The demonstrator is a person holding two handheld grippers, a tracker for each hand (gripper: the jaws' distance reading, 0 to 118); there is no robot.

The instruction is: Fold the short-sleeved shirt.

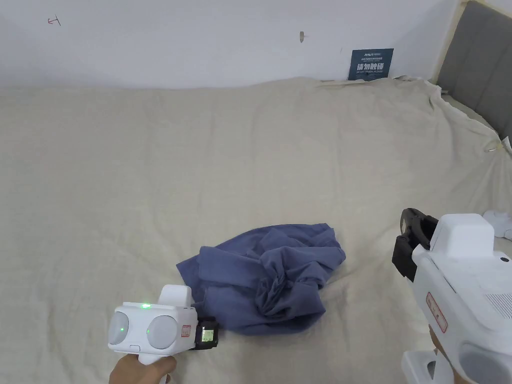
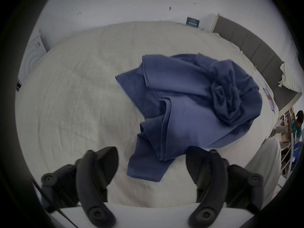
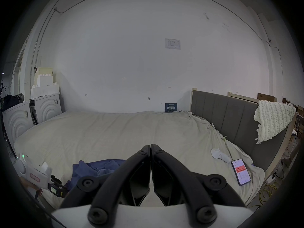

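The blue shirt [image 1: 267,282] lies in a crumpled heap on the bed [image 1: 150,165], near the edge closest to me. It is bunched and twisted in the middle, and one sleeve [image 2: 144,169] sticks out flat toward me. Nothing is folded yet, so I think the first job is to spread it out flat.

My left gripper [image 2: 152,163] sits low, just beside that sleeve. Its jaws are spread wide, and the sleeve's end lies between them, but they are not pinching it. To do this well, I should go down to the cloth, close on the sleeve's hem, and take only that one layer. Then I should pull slowly so the heap opens and does not just slide along.

My right gripper [image 3: 150,146] is held up, well off to the right of the shirt. Its jaws are pressed together with nothing in them. It will need to open and take the other side.

A phone [image 3: 241,171] lies far off on the right, out of the way.
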